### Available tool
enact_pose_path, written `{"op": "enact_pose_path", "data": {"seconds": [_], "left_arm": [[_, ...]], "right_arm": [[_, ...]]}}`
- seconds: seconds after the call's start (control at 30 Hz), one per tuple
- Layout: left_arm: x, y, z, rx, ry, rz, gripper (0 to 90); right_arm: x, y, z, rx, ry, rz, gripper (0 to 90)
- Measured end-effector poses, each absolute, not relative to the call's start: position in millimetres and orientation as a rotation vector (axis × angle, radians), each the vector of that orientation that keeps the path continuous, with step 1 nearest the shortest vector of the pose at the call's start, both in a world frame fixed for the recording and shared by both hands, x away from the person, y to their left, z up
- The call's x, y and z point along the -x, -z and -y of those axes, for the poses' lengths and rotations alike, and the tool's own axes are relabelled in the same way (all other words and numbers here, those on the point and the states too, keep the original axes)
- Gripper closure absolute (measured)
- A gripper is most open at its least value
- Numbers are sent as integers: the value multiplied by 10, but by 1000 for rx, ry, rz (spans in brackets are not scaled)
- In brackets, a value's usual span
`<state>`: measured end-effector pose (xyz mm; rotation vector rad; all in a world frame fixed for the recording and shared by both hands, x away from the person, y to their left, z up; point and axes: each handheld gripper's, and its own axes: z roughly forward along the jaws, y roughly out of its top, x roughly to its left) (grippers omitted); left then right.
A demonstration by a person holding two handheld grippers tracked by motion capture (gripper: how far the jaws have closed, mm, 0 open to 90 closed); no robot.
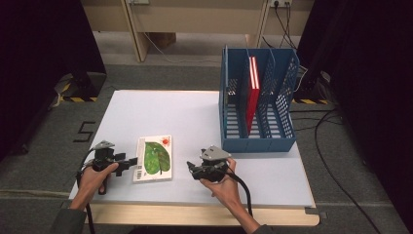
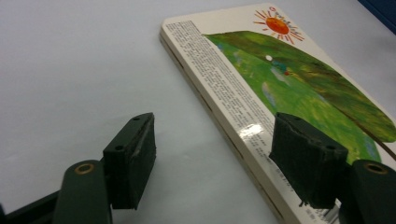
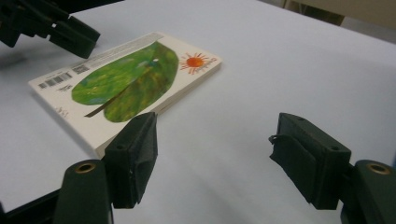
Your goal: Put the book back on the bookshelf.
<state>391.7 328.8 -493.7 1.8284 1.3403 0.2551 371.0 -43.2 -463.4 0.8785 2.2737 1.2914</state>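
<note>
1. The book (image 1: 154,159) lies flat near the table's (image 1: 272,185) front edge, well short of the blue rack (image 1: 258,100).
2. The left gripper (image 1: 130,163) stands spread at the book's left edge, pinching nothing; slide one jaw under before closing.
3. The right gripper (image 1: 191,169), also spread and empty, should steady the opposite edge.

Book (image 1: 154,159): thin board book, back cover up, green leaf and orange sun printed; lies flat near table's front edge.
</note>
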Motion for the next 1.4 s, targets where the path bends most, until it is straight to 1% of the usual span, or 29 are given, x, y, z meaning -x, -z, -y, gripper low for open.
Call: {"op": "enact_pose_path", "data": {"seconds": [0.1, 0.23, 0.4, 0.5, 0.67, 0.77, 0.9, 1.0, 1.07, 1.17, 1.37, 1.4], "left_arm": [[-3902, 4935, -3243, -1835, -207, -1328, 336], [-3887, 4938, -3179, -1856, -196, -1314, 366], [-3868, 4934, -3119, -1866, -142, -1292, 408], [-3855, 4921, -3078, -1878, -166, -1308, 405], [-3807, 4893, -3031, -1893, -150, -1335, 407], [-3756, 4889, -2944, -1905, -125, -1320, 413], [-3688, 4875, -2784, -1965, -47, -1239, 438], [-3660, 4870, -2690, -2002, -23, -1187, 428], [-3676, 4874, -2706, -1991, 5, -1187, 424], [-3704, 4901, -2770, -1924, 78, -1216, 429], [-3701, 4901, -2763, -1925, 69, -1228, 440], [-3701, 4904, -2764, -1926, 61, -1229, 460]], "right_arm": [[-3683, 4681, 362, -866, -1286, -2302, 310], [-3667, 4729, 305, -870, -1301, -2333, 310], [-3665, 4755, 257, -867, -1295, -2348, 310], [-3669, 4769, 242, -890, -1319, -2364, 310], [-3680, 4809, 223, -910, -1308, -2381, 310], [-3701, 4835, 220, -913, -1299, -2386, 310], [-3728, 4852, 221, -940, -1310, -2393, 316], [-3742, 4869, 225, -958, -1300, -2402, 316], [-3763, 4880, 219, -973, -1297, -2401, 315], [-3847, 4907, 208, -1032, -1327, -2404, 314], [-4006, 4989, 105, -1119, -1325, -2461, 309], [-4012, 4986, 86, -1135, -1334, -2455, 332]]}}
